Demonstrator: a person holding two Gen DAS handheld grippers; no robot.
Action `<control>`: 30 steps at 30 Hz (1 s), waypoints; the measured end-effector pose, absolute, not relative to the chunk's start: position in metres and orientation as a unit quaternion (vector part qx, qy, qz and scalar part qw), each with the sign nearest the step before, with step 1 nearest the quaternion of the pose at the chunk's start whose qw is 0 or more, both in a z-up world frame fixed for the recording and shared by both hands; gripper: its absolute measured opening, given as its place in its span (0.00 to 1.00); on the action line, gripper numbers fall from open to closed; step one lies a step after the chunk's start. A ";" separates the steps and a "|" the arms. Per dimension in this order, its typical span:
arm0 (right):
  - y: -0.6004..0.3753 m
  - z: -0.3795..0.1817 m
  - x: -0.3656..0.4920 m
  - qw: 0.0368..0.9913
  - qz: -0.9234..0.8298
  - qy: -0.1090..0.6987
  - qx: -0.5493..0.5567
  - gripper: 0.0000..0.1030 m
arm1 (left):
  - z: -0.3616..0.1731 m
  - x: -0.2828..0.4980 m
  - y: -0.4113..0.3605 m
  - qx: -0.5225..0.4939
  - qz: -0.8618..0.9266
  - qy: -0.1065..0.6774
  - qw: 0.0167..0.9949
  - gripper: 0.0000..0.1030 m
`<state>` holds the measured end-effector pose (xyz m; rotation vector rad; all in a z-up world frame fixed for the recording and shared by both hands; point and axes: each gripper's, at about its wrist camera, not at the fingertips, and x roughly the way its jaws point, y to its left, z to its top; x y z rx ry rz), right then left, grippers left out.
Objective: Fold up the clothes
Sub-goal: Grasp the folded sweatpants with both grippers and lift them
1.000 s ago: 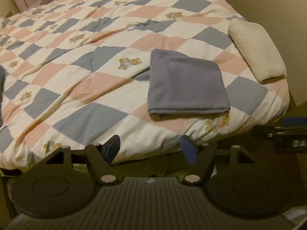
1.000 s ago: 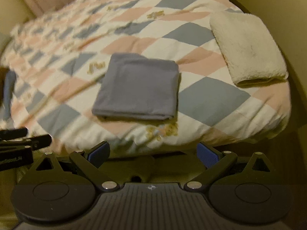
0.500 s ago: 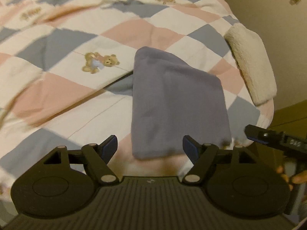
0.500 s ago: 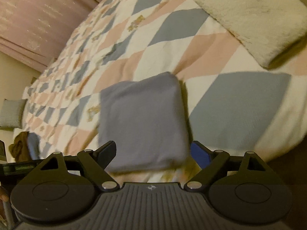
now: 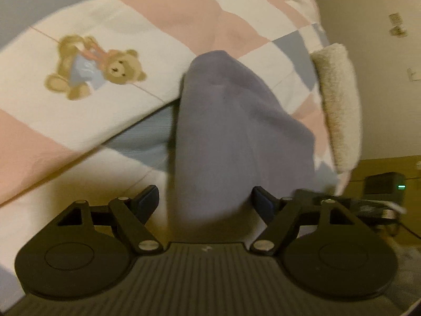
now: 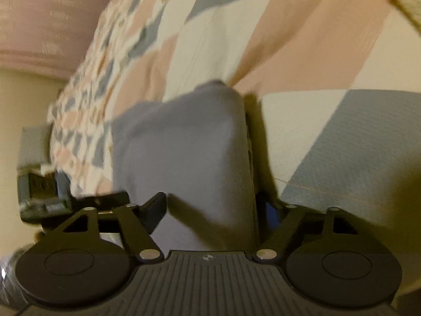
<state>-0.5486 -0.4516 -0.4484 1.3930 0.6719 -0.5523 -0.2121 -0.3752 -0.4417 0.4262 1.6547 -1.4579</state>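
Room: beige wall (image 5: 381, 84) behind the bed, with a few small pale fittings on it; the right wrist view shows a pink curtain (image 6: 44, 18) at the far side.
Bed: your two views look low over a quilt (image 5: 100, 126) in cream, pink and grey-blue diamonds, with a printed teddy bear (image 5: 94, 65) left of the cloth.
Folded grey cloth: it lies flat on the quilt near the bed's edge, seen at (image 5: 223, 137) and (image 6: 184, 152); its near edge reaches down between the fingers in both views.
Cream towel: a folded fluffy towel (image 5: 339, 105) rests at the bed's corner, to the right of the grey cloth and apart from it.
Left hand-held gripper: your left hand-held gripper (image 5: 206, 200) has its jaws spread wide, one finger on each side of the left part of the cloth's near edge; I cannot tell if the pads touch the fabric.
Right hand-held gripper: your right hand-held gripper (image 6: 215, 208) is also spread apart, and the right part of the cloth's near edge sits between the two fingers; its right finger is at the cloth's right side edge.
Other: a dark device with a green light (image 5: 386, 187) stands low at the right, beyond the bed.
Sharpness: both views are blurred.
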 end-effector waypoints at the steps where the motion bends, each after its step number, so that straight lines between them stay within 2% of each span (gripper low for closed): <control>1: -0.453 -0.452 -0.545 0.683 -0.238 0.303 0.621 0.71 | -0.445 -0.211 -0.376 0.164 -0.591 0.667 0.424 0.66; 4: -0.456 -0.463 -0.537 0.682 -0.229 0.291 0.630 0.70 | -0.453 -0.208 -0.379 0.158 -0.603 0.669 0.406 0.51; 5: -0.457 -0.466 -0.534 0.683 -0.227 0.286 0.633 0.67 | -0.456 -0.207 -0.380 0.153 -0.602 0.673 0.402 0.43; 6: -0.457 -0.467 -0.533 0.683 -0.227 0.283 0.635 0.64 | -0.457 -0.205 -0.381 0.148 -0.600 0.678 0.397 0.41; 8: -0.457 -0.468 -0.534 0.680 -0.226 0.276 0.641 0.40 | -0.455 -0.207 -0.385 0.154 -0.605 0.675 0.393 0.35; 10: -0.453 -0.467 -0.536 0.679 -0.227 0.265 0.647 0.34 | -0.447 -0.215 -0.391 0.184 -0.617 0.655 0.395 0.31; 15: -0.443 -0.449 -0.538 0.677 -0.248 0.232 0.653 0.31 | -0.410 -0.235 -0.410 0.247 -0.643 0.605 0.400 0.26; 20: -0.428 -0.396 -0.563 0.671 -0.317 0.121 0.659 0.31 | -0.345 -0.266 -0.464 0.276 -0.704 0.533 0.379 0.25; 25: -0.430 -0.331 -0.608 0.661 -0.443 0.002 0.606 0.31 | -0.286 -0.347 -0.569 0.325 -0.809 0.405 0.277 0.26; 30: -0.450 -0.304 -0.653 0.594 -0.555 -0.111 0.572 0.31 | -0.267 -0.453 -0.688 0.380 -0.856 0.314 0.155 0.27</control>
